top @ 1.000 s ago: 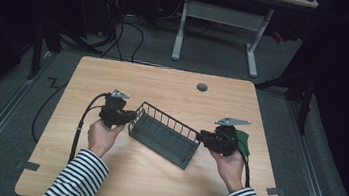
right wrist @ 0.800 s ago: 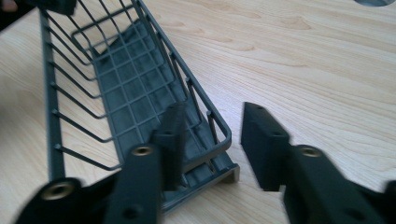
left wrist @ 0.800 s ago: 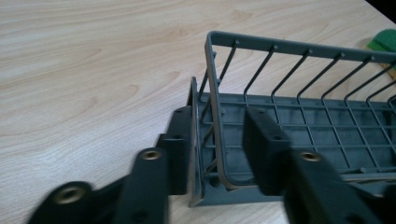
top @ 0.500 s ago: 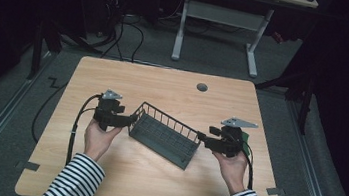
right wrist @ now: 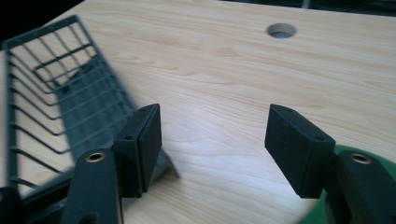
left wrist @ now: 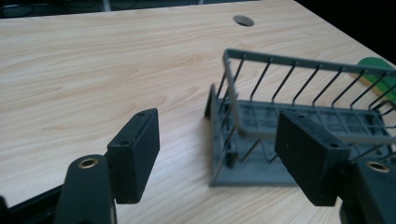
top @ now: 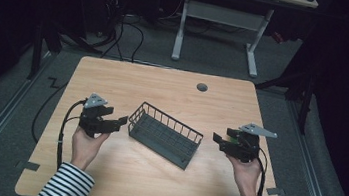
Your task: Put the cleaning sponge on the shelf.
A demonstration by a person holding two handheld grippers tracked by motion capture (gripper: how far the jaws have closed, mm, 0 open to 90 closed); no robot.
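While the wire basket (top: pixel 165 134) lies on its own near the middle of the desk (top: pixel 164 86), set at a slant so that one short end points toward the left edge and the other toward the near right corner, both hand-held grippers stand off from it with nothing between their jaws. Left gripper (top: pixel 119 120) sits just beside the basket's left end, apart from it, its jaws wide and having just been opening; in the left gripper view the basket's end wall (left wrist: pixel 224 126) shows between and beyond the two black pads (left wrist: pixel 135 154), untouched. Right gripper (top: pixel 219 138) hovers near the basket's right end, clear of it too, jaws wide and likewise just been opening (bare wood shows between its pads (right wrist: pixel 299 147) in the right gripper view). A green thing (right wrist: pixel 369 154) lies under the right gripper by the right edge; what it is I cannot tell. Toward the far edge there is a round cable hole (top: pixel 202 87). Striped sleeves (top: pixel 63 185) come in from the near edge.
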